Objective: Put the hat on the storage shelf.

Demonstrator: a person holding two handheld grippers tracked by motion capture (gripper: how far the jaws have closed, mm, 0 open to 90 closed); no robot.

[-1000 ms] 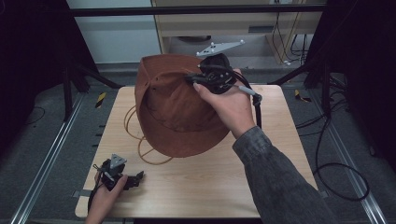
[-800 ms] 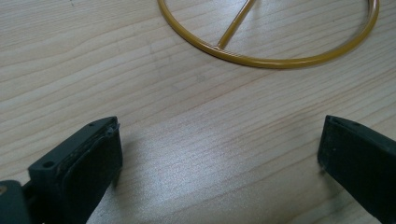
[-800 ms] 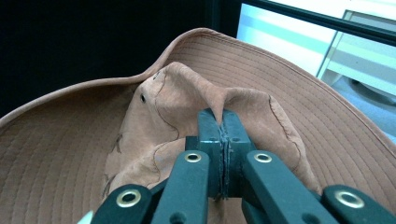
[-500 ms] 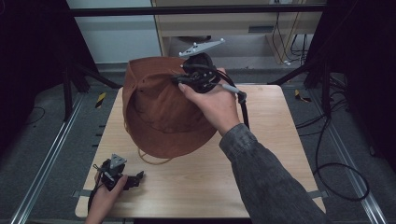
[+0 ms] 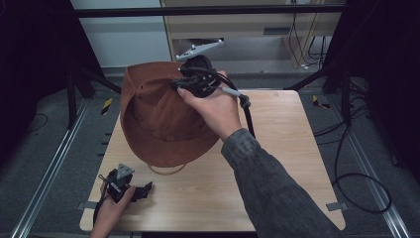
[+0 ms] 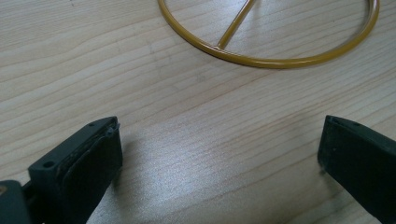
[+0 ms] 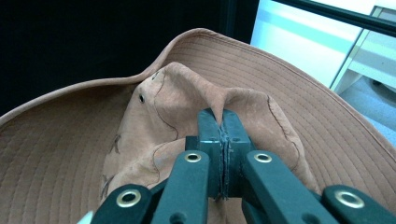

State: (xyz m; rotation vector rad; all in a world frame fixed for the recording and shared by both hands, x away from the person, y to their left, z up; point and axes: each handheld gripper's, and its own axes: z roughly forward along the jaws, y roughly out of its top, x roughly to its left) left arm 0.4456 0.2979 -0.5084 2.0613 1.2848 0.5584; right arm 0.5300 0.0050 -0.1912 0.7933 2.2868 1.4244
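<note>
A brown wide-brimmed hat [image 5: 158, 116] hangs tilted above the back left of the wooden table [image 5: 282, 163], lifted by its crown. My right gripper [image 5: 184, 83] is shut on a fold of the crown fabric [image 7: 196, 100], the jaws pressed together on it. A yellow wire ring stand [image 6: 275, 58] lies on the table, and its loop [image 5: 166, 171] peeks out under the hat's brim. My left gripper [image 5: 141, 191] rests at the front left corner of the table, open, with bare wood between its jaws [image 6: 219, 158].
Dark frame posts stand at both sides of the table. Cables [image 5: 356, 183] trail over the floor on the right. A cabinet and a white panel stand behind the table. A cable runs from the right gripper over the table's back.
The right hand has carried the hat leftward and a little up, tilting it, so more of the wire ring shows under the brim. The left gripper has stayed put.
</note>
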